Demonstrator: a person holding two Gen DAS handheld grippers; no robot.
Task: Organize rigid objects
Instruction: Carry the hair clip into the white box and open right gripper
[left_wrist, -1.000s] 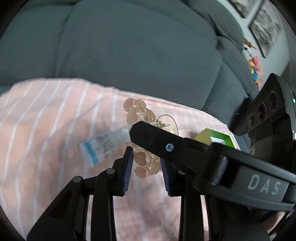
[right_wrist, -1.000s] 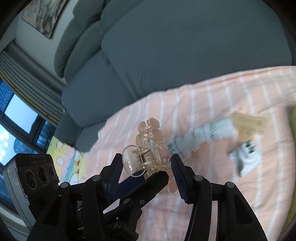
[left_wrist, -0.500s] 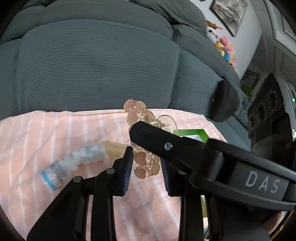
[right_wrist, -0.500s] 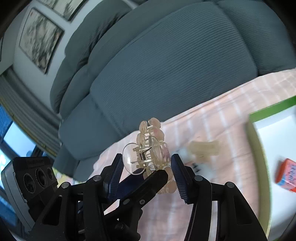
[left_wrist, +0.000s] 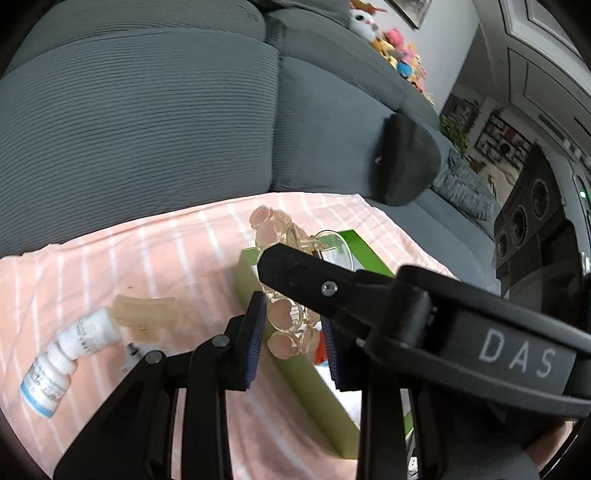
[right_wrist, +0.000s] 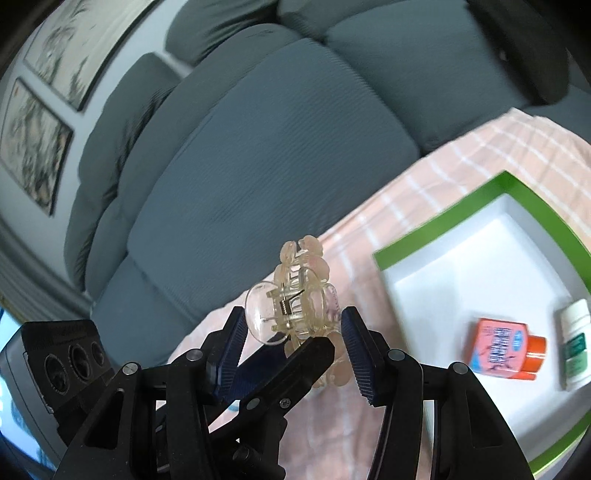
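A clear pinkish flower-shaped hair claw clip (left_wrist: 288, 314) (right_wrist: 299, 291) is held in the air between both grippers. My left gripper (left_wrist: 293, 332) is shut on the clip's lower petals. My right gripper (right_wrist: 293, 341) closes on the same clip from the other side, its pads against the clip's handle and body. The clip hangs above the left edge of a green-rimmed white box (right_wrist: 439, 229) (left_wrist: 317, 391). In the box lie an orange bottle (right_wrist: 506, 349) and a white bottle with a green label (right_wrist: 574, 343).
On the pink striped cloth (left_wrist: 155, 251) lie a white dropper bottle (left_wrist: 62, 365) and a beige hair clip (left_wrist: 144, 312). A grey sofa back (left_wrist: 147, 118) rises behind. A dark armrest (left_wrist: 402, 162) is at the right.
Both grippers have carried the clip to the right, from above the dropper bottle to above the green box's left edge. The grip on the clip is unchanged.
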